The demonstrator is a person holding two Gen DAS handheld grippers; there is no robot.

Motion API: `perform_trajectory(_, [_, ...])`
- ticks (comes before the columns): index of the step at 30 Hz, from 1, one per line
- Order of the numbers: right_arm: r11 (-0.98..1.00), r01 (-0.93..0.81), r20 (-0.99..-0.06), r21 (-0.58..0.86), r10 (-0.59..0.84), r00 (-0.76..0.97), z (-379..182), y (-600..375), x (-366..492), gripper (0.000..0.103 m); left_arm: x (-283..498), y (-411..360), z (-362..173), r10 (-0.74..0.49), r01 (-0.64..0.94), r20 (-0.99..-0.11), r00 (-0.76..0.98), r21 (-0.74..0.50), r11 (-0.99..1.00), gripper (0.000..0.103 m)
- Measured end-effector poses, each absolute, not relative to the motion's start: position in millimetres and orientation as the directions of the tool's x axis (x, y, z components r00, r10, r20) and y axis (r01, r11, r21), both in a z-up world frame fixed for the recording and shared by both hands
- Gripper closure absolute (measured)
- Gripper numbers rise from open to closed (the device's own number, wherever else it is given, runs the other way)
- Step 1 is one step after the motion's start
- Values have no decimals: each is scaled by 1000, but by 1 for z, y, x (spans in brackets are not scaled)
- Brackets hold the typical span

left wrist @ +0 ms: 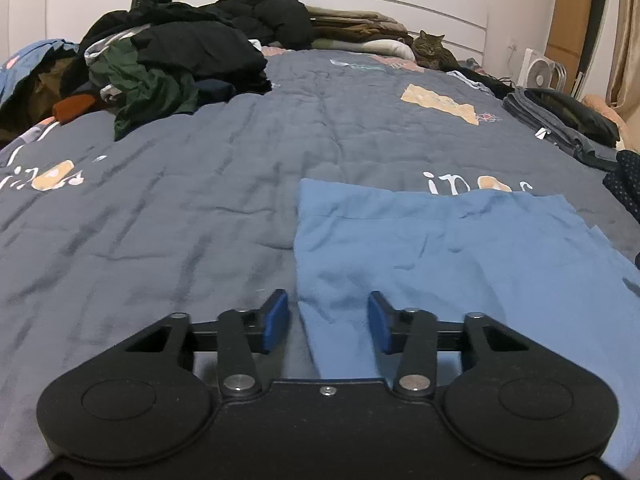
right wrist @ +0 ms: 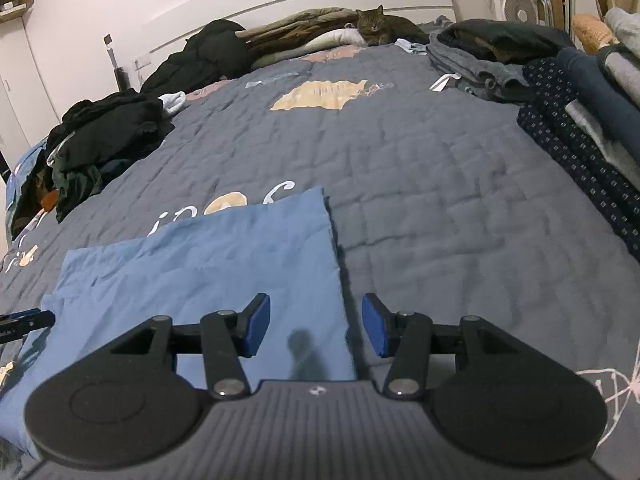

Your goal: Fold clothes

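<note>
Through my left wrist camera, my left gripper (left wrist: 328, 322) hangs low over the grey quilt (left wrist: 180, 200) of the bed. Its fingers (left wrist: 274, 320) stand partly apart with nothing pinched. The left edge of the light blue garment (left wrist: 440, 248) runs between them: one finger is off the cloth on the quilt side, the other over the cloth. The garment lies flat, spreading away to the right of the fingers. Beyond it, an unsorted clothes heap (left wrist: 160, 64) sits at far left.

Through my right wrist camera, my right gripper (right wrist: 316, 330) has its fingers (right wrist: 258, 328) moderately apart and empty. The garment's right edge passes between them, the cloth stretching left. Right of the garment, folded clothes (right wrist: 580, 128) are stacked at the quilt's edge.
</note>
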State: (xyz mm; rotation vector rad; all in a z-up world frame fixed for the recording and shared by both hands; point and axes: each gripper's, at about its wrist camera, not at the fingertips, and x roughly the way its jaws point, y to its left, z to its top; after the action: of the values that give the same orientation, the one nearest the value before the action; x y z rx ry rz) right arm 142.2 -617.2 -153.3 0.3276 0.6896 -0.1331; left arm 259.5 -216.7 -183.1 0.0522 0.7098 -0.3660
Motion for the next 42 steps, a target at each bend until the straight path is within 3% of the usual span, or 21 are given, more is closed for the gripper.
perform_trajectory(2, [943, 218, -638, 251, -8, 770, -154, -616, 143, 53, 256, -219, -181, -289, 350, -635, 716, -32, 936, 92])
perform_trajectory(8, [947, 215, -646, 238, -11, 763, -157, -625, 144, 53, 248, -220, -172, -305, 374, -598, 741, -11, 928, 99])
perform_trajectory(19, [956, 192, -625, 220, -13, 781, -163, -635, 156, 51, 229, -235, -155, -302, 423, -538, 787, 116, 899, 100])
perform_trajectory(31, [962, 168, -665, 216, 19, 746, -177, -628, 169, 51, 237, -227, -168, -348, 448, -597, 723, 21, 894, 99])
perform_trajectory(42, [961, 163, -663, 223, 27, 748, -178, -625, 169, 51, 238, -229, -173, -350, 466, -598, 721, 44, 884, 99])
